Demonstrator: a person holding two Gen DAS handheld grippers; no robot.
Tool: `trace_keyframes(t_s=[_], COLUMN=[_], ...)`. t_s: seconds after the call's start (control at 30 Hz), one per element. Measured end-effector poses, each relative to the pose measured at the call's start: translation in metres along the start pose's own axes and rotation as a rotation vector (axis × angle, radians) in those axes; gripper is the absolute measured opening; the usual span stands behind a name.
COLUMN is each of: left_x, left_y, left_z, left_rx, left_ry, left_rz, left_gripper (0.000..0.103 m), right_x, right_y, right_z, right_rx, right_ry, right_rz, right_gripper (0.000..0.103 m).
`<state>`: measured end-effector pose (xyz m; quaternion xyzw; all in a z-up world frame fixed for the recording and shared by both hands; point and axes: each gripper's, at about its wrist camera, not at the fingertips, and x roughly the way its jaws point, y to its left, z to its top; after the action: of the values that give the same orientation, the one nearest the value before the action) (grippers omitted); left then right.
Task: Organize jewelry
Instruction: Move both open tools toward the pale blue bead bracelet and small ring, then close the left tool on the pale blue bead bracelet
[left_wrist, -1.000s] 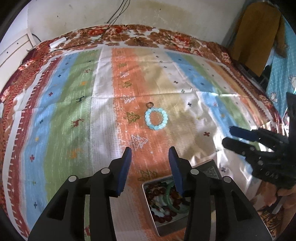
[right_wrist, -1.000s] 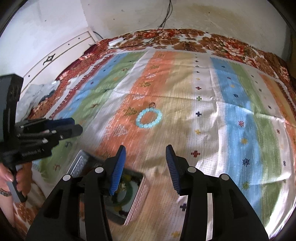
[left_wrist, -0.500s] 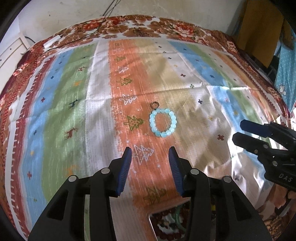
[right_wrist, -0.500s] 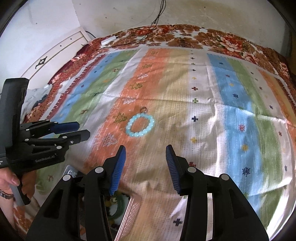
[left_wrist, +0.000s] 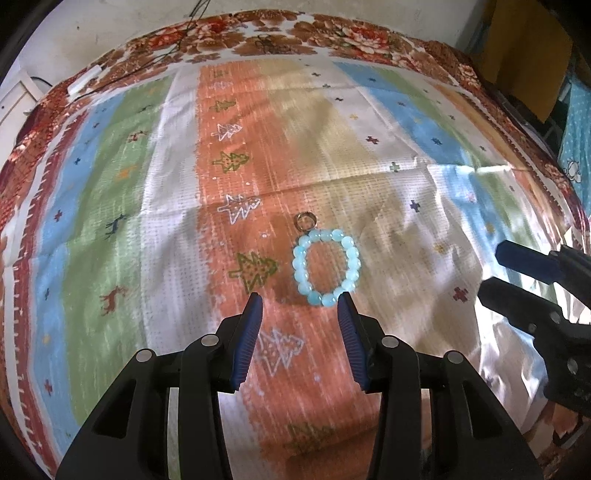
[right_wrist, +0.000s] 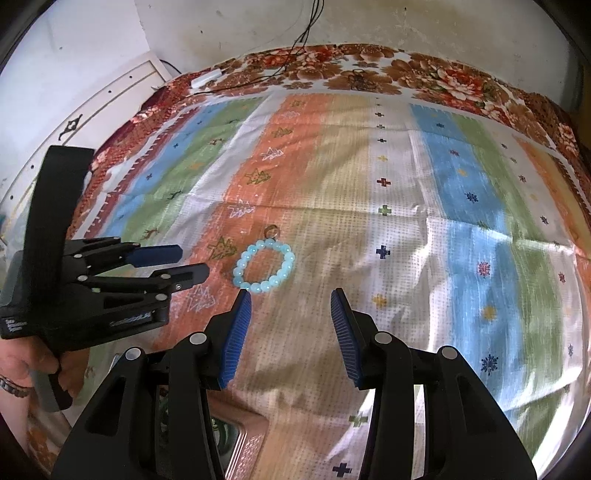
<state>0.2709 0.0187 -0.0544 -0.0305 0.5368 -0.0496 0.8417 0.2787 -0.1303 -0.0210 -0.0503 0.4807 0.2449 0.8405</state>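
Observation:
A light blue bead bracelet (left_wrist: 326, 267) lies flat on the striped cloth, with a small metal ring (left_wrist: 305, 220) touching its far side. My left gripper (left_wrist: 300, 307) is open and empty, its tips just short of the bracelet's near edge. In the right wrist view the bracelet (right_wrist: 264, 266) and ring (right_wrist: 272, 231) lie ahead and left of my right gripper (right_wrist: 290, 306), which is open and empty. The left gripper (right_wrist: 184, 264) shows at the left there. The right gripper (left_wrist: 496, 271) shows at the right edge of the left wrist view.
A metal tin (right_wrist: 236, 443) holding jewelry sits low in the right wrist view, mostly hidden behind my fingers. The striped cloth (left_wrist: 369, 110) covers a bed with a floral border. A white cabinet (right_wrist: 92, 110) stands at the left, a cable (right_wrist: 295, 37) at the back.
Both grippers have moved forward toward the bracelet, which now sits closer and lower in both views. The tin has slipped out of the left wrist view. Both stay open.

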Motion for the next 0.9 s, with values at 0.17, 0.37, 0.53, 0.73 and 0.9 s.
trace_keyframes(t_s=[0.17,0.37,0.53,0.73,0.9], left_x=[0.019,0.038,0.047,0.059,0.072], left_y=[0.001,0.0,0.001,-0.001,-0.007], left_z=[0.011,0.019,0.026,0.032,0.033], left_rx=[0.008,0.028,0.047,0.071,0.115], left_ry=[0.034,0.067,0.083,0.102,0.135], left_rz=[-0.002,0.007,0.009,0.008,0.012], left_gripper=[0.042,0.042,0.042,0.042,0.033], right_x=[0.009,0.023,0.038,0.055,0.068], right_y=[-0.007,-0.013,-0.017,-0.023,-0.025], right_z=[0.006,0.014,0.023,0.029,0.034], right_rx=[0.012,0.021,0.022,0.032,0.027], right_ry=[0.011,0.023,0.035,0.055,0.067], right_rz=[-0.011,-0.029,-0.041,-0.052,-0.059], right_gripper=[0.045,0.045,0.045,0.045,0.045])
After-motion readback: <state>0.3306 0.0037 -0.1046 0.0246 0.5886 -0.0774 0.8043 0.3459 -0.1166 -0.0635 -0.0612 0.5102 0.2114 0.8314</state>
